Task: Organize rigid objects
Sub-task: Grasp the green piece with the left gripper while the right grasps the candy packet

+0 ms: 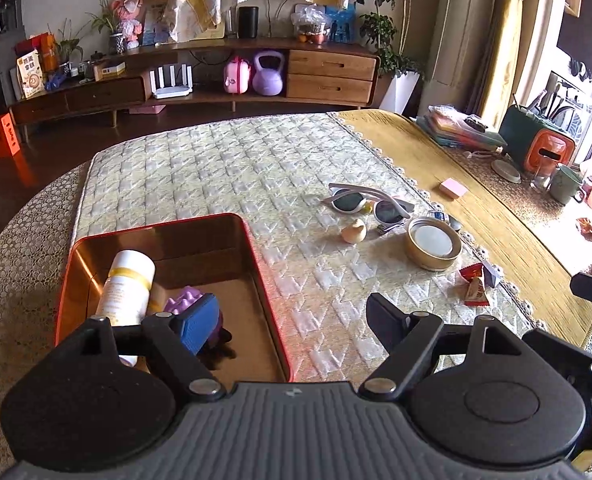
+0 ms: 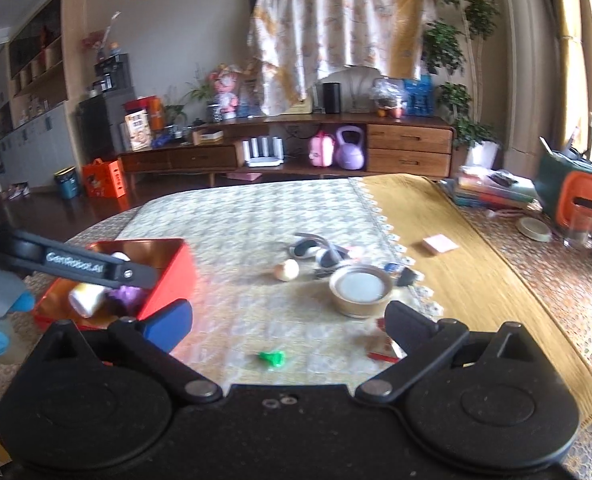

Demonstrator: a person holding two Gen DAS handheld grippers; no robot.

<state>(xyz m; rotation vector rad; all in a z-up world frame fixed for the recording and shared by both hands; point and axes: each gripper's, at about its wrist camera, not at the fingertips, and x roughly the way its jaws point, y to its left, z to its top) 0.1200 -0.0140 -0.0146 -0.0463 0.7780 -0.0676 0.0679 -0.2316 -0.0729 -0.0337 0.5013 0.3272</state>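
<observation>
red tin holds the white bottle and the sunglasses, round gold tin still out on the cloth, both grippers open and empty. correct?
Not the sunglasses: in the left wrist view they lie out on the cloth, beyond the round gold tin. The red tin holds the white bottle and a purple knobbly toy. The left gripper and right gripper are open and empty.

home living room | sideboard (image 1: 200, 76) | kettlebell (image 1: 268, 74) | houseplant (image 2: 462, 60)

Cloth-covered table (image 1: 224, 160) bearing tin (image 1: 256, 256), sunglasses (image 1: 370, 204).
</observation>
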